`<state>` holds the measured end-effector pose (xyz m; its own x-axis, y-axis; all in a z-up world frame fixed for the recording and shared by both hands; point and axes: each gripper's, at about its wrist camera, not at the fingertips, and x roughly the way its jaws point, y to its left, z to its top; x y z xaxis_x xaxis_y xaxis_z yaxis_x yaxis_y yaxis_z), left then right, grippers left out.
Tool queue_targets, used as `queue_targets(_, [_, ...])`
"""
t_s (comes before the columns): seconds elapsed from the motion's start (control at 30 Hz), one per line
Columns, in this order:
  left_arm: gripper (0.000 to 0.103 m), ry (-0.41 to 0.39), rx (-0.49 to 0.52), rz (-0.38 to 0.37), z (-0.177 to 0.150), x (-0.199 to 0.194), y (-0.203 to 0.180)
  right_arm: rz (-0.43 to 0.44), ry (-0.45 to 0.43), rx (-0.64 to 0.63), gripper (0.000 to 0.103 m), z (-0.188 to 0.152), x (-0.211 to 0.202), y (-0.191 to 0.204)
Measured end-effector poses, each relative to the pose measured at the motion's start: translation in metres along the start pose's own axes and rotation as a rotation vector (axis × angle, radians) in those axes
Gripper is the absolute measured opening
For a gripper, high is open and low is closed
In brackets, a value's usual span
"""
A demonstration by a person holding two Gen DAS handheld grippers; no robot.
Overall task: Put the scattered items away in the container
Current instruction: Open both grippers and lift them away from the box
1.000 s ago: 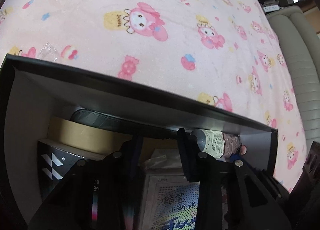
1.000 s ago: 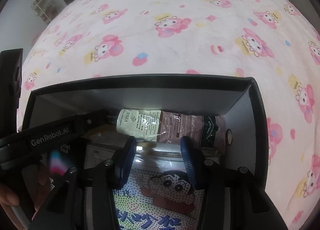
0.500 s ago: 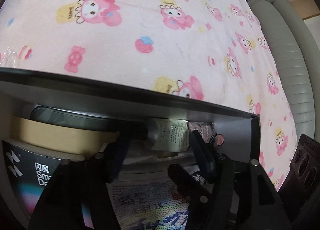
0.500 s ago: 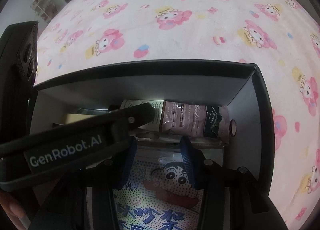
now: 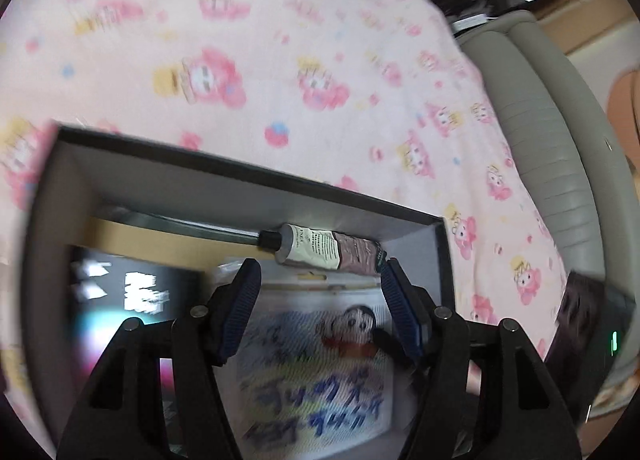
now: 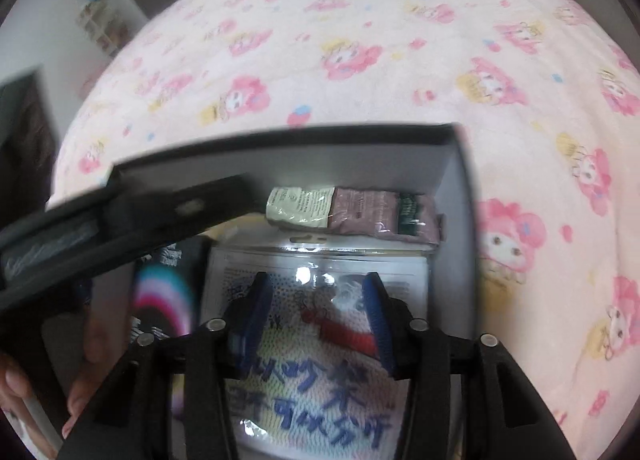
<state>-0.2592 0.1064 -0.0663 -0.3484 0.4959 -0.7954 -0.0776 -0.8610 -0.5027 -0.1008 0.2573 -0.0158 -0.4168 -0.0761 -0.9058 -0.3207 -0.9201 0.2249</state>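
A black box (image 5: 256,176) with grey inner walls sits on a pink cartoon blanket. In it lie a cream and mauve tube (image 5: 324,250) along the far wall, a cartoon-printed crayon pack (image 5: 316,372), a black carton (image 5: 120,300) and a tan tape roll (image 5: 160,236). My left gripper (image 5: 320,292) is open and empty above the crayon pack. My right gripper (image 6: 316,304) is open and empty over the same pack (image 6: 312,380), near the tube (image 6: 348,208). The box wall (image 6: 360,160) is behind it. The left gripper's black body (image 6: 100,220) crosses the right wrist view.
The pink blanket (image 5: 280,40) spreads beyond the box. A grey padded sofa edge (image 5: 540,100) runs along the right in the left wrist view. A white wall and shelf (image 6: 96,8) show far left in the right wrist view.
Both grippers have lifted and pulled back from the box, so more of its inside shows. The left gripper's jaws have opened wider. The tube stays against the far wall.
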Motion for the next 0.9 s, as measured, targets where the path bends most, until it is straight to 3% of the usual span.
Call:
queue_targets(0.17, [0.068, -0.088, 0.107, 0.062, -0.023, -0.053, -0.008, -0.137, -0.155, 0.027, 0.055, -0.015, -0.047, -0.003])
queue_targets(0.4, [0.069, -0.12, 0.216, 0.107, -0.064, -0.102, -0.016, -0.026, -0.279, 0.069, 0.058, -0.058, -0.098, 0.025])
queue_targets(0.53, [0.071, -0.18, 0.273, 0.197, -0.089, -0.131, -0.016, -0.031, -0.317, 0.053, 0.06, -0.081, -0.114, 0.045])
queue_targets(0.67, [0.071, -0.193, 0.287, 0.196, -0.11, -0.151, -0.01, 0.011, -0.325, 0.062, 0.061, -0.106, -0.129, 0.056])
queue_targets(0.9, [0.07, -0.184, 0.281, 0.225, -0.14, -0.174, 0.015, 0.019, -0.355, -0.052, 0.061, -0.14, -0.15, 0.101])
